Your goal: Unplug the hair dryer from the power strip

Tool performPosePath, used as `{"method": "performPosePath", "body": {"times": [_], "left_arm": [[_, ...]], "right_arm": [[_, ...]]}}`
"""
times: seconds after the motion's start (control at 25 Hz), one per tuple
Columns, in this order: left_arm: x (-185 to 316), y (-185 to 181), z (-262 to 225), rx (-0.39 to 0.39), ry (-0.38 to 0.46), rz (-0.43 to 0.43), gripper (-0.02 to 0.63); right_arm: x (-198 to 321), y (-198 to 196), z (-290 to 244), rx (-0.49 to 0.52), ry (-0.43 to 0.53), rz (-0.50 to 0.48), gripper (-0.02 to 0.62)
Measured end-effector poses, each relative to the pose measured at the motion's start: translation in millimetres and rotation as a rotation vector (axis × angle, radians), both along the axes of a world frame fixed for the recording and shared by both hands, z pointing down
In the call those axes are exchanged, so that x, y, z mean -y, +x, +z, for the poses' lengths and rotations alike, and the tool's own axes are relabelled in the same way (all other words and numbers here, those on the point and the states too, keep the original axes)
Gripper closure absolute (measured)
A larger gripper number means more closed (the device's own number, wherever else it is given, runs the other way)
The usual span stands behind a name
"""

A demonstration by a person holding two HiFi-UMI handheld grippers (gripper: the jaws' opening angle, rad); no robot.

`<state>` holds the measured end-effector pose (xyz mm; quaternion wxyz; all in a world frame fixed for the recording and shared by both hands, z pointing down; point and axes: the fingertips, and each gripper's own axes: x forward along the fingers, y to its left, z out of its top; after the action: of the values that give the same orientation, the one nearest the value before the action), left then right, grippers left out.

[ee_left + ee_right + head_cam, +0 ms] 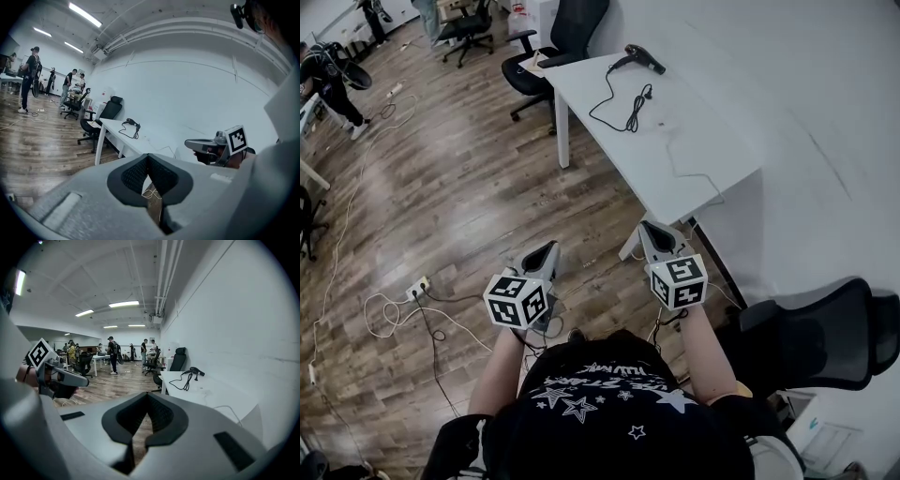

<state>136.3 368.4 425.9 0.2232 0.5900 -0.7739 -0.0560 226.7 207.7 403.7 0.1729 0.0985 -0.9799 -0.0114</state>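
Head view shows a black hair dryer (645,59) lying on its side on a white table (675,150), far ahead of both grippers. Its black cord (623,105) runs back toward the grippers and bunches up in loops on the table top. The left gripper (148,157) is squeezed closed with nothing in it. The right gripper (148,397) is closed and empty too. Both are held low and well apart from the hair dryer.

Both forearms extend forward side by side, left gripper (548,248) and right gripper (650,229) each with jaws together.
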Motion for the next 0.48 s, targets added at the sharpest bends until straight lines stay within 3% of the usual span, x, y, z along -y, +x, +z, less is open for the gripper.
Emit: {"method": "performPosePath", "body": {"times": [0.48], "left_arm": [[-19.2, -32.2, 26.5, -0.026, -0.041, -0.053, 0.600]], "right_arm": [[8.0, -30.1, 11.7, -0.018, -0.017, -0.008, 0.586]]}}
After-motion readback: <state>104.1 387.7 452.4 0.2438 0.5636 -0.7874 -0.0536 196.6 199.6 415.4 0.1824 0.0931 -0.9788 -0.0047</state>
